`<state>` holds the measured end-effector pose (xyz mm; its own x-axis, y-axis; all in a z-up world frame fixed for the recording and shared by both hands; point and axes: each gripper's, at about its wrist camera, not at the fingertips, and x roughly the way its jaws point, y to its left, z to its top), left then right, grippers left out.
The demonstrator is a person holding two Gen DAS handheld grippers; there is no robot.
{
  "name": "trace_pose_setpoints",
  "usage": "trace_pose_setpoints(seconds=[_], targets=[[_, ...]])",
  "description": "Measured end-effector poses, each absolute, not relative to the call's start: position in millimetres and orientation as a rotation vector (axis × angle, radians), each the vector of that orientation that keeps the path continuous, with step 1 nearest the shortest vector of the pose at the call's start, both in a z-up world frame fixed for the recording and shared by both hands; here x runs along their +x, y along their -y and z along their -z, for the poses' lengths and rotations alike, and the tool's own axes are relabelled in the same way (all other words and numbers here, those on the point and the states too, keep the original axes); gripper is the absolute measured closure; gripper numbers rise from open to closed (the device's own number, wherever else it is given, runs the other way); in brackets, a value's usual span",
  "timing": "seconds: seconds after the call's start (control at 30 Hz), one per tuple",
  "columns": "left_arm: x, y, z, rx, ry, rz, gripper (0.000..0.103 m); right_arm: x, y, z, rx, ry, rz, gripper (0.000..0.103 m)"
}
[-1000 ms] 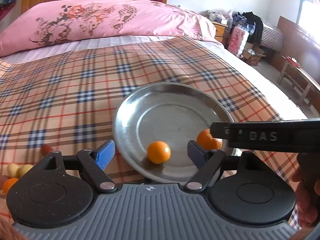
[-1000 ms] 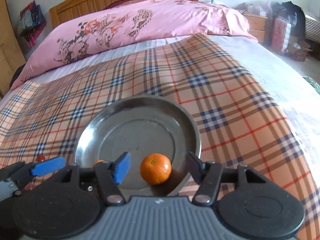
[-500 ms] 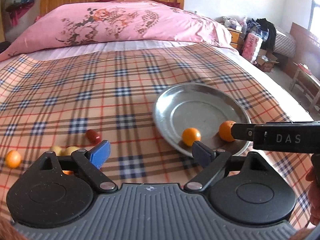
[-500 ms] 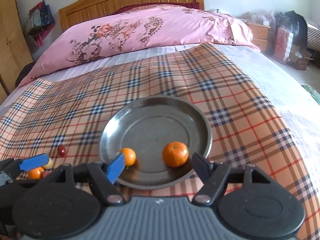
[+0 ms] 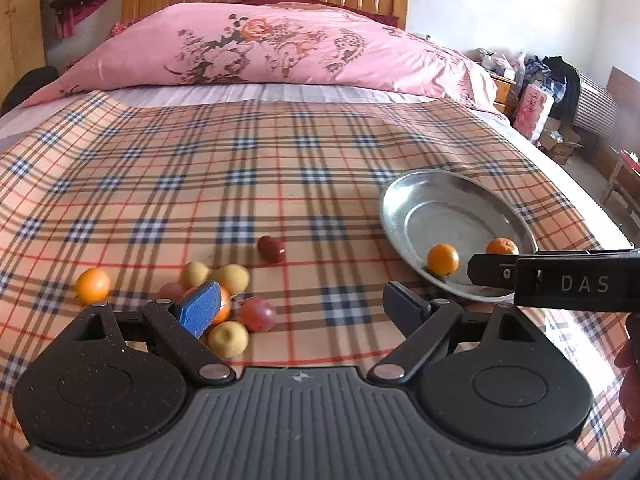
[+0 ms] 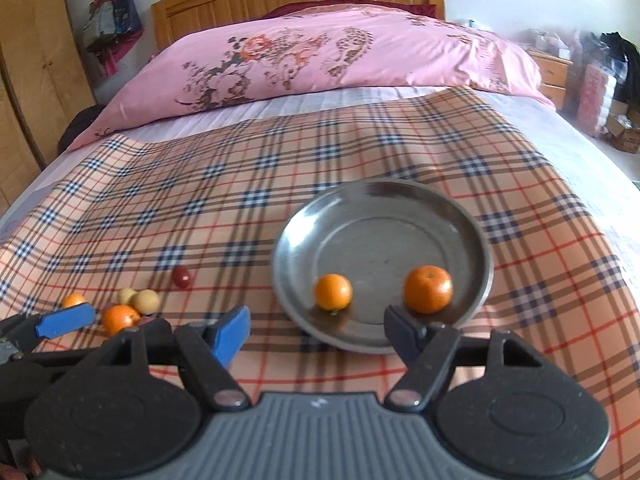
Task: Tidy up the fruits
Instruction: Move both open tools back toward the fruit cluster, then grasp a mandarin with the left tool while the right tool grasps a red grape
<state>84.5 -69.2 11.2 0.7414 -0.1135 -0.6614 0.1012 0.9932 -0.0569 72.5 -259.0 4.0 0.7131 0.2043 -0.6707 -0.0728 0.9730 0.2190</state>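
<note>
Black left gripper (image 5: pixel 306 306) (one blue pad); right gripper (image 6: pixel 316 330) alike

Soft daylight enters from the right; fisheye curvature bends the edges, and the round steel plate (image 6: pixel 476 236) looks slightly motion-blurred.

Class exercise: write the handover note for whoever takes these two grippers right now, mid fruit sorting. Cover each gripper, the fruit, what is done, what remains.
Left gripper: open, empty, beside the fruit pile on the plaid cloth.
Right gripper: open, empty, at the metal plate's near rim.
Done: two oranges on the plate, smaller, larger.
Left: the pile, the lone orange and the dark red fruit, all on the cloth.
</note>
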Motion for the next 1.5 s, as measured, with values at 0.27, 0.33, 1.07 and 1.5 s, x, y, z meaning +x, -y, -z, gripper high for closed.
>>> trace_pose_setpoints(seconds=[0.27, 0.33, 1.07, 1.5], targets=[[75.0, 38.8, -11.7, -0.050, -0.715, 0.075, 0.000, 70.1, 231.2, -4.4, 0.157, -0.769, -0.195, 0.029], [72.4, 29.2, -11.2, -0.055, -0.713, 0.067, 0.000, 69.9, 223.5, -3.6, 0.156, -0.772, -0.208, 0.029], [65.9, -67.5, 18.6, -0.078, -0.762, -0.086, 0.000, 78.3, 153.4, 19.3, 0.110, -0.813, -0.368, 0.029], [131.8, -117.2, 42.6, -0.026, -0.789, -0.134, 0.000, 91.5, 151.5, 32.1, 0.107, -0.844, -0.368, 0.029]])
